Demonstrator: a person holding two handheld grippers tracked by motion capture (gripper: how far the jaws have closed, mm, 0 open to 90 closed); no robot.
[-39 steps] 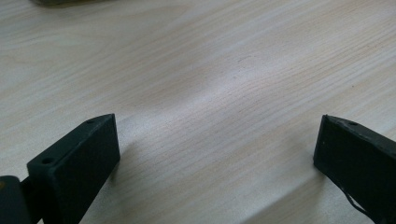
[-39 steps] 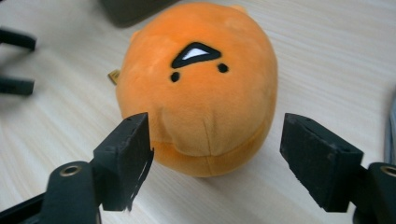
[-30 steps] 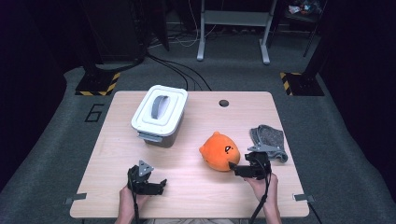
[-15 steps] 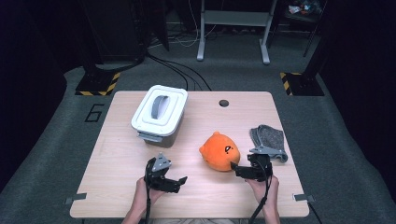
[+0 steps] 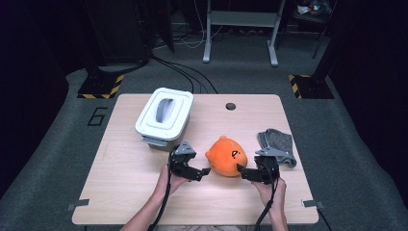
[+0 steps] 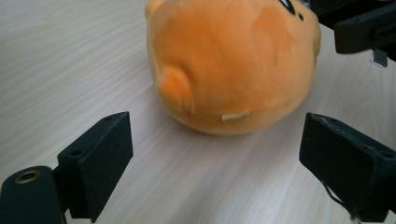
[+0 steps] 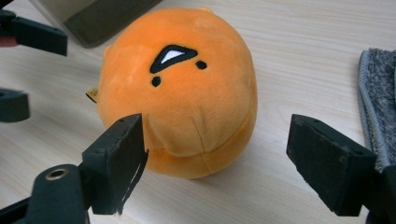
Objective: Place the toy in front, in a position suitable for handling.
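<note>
Jaws of left gripper [image 5: 201, 170] just closing a bit, nothing between; right gripper [image 5: 242, 172] released. Both flank plush [image 5: 226, 156], at its 9 and 3. Approach step; next: close in, clamp.

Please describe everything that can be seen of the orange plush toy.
The orange plush toy is a round, soft ball of short fuzzy fabric. It has small stubby ears, an embroidered face with black dots and a white triangle, and a small tag near its base. It rests on the wooden table, lying between two open grippers, and neither one touches it.
</note>
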